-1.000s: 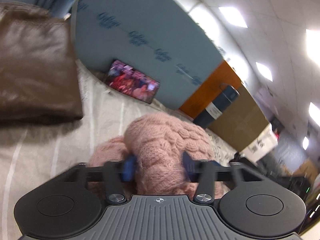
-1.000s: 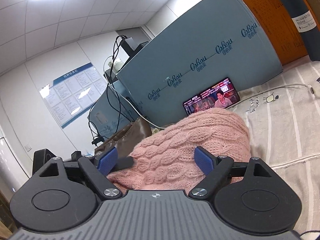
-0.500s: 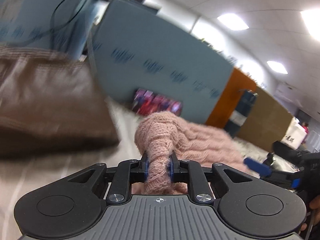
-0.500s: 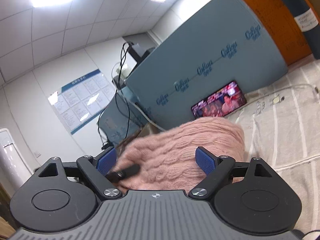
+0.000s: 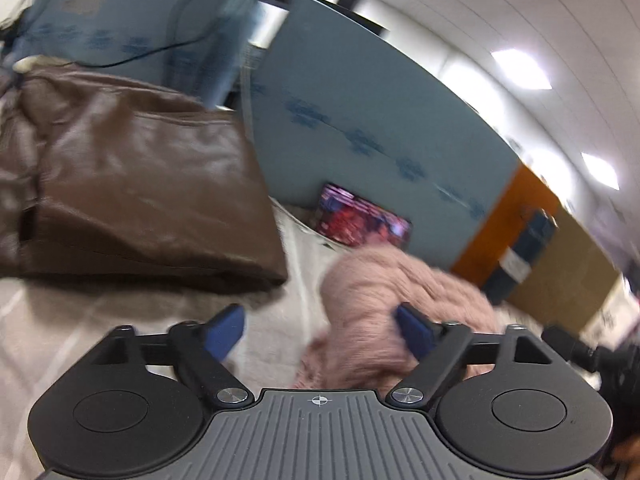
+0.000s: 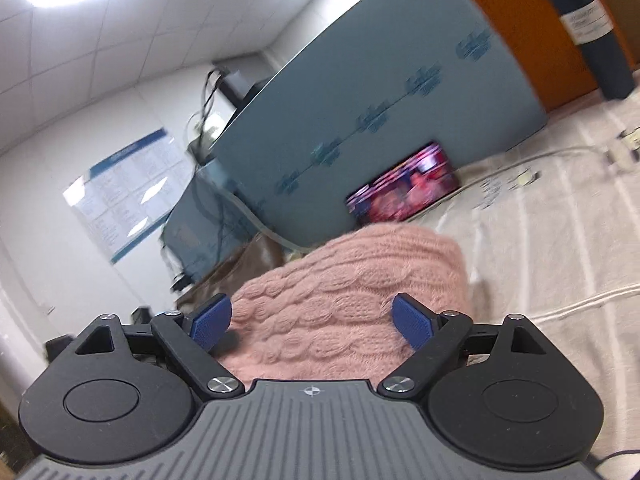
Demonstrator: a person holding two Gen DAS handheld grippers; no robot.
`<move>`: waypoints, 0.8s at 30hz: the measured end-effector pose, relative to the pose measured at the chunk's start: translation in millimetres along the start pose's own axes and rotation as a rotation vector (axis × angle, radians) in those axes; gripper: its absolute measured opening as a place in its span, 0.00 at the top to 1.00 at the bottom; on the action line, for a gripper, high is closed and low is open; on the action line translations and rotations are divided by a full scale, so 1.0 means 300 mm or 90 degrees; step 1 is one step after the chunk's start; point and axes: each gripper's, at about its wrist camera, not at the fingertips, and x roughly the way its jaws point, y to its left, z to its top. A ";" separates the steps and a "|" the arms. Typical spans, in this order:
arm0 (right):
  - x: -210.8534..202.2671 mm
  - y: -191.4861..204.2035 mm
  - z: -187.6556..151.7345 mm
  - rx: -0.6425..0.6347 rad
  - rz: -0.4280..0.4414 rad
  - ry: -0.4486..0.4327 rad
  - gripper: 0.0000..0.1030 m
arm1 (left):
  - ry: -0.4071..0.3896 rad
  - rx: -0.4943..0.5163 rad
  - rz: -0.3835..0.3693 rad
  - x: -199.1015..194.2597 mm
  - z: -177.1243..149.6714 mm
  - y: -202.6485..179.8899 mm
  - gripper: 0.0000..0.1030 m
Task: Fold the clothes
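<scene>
Left wrist view shows the left gripper [image 5: 320, 330] spread wide, its right pad brushing the pink sweater [image 5: 396, 300], which lies bunched on the striped sheet [image 5: 80, 320] beside a brown jacket [image 5: 132, 184]. Right wrist view has the right gripper [image 6: 312, 320] also agape, straddling the sweater [image 6: 352, 284] without pinching it. With neither gripping, the loose, thick knit could slump and undo its fold, or a pad could snag the yarn.

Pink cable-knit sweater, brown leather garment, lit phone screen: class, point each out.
Pink cable-knit sweater [image 6: 352, 280], right wrist view, knitted top.
Brown leather garment [image 5: 136, 184], left wrist view, flat panel.
Lit phone screen [image 6: 404, 192], right wrist view, centre.
</scene>
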 end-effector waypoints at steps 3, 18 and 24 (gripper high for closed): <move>-0.005 -0.025 0.010 0.023 -0.060 -0.020 0.12 | 0.034 -0.024 0.004 0.011 -0.010 0.004 0.12; 0.073 -0.084 -0.013 0.077 -0.119 0.080 0.20 | 0.090 -0.021 -0.077 0.102 -0.071 -0.061 0.32; 0.069 -0.071 -0.017 0.059 -0.127 0.078 0.42 | 0.068 0.008 -0.096 0.074 -0.064 -0.080 0.55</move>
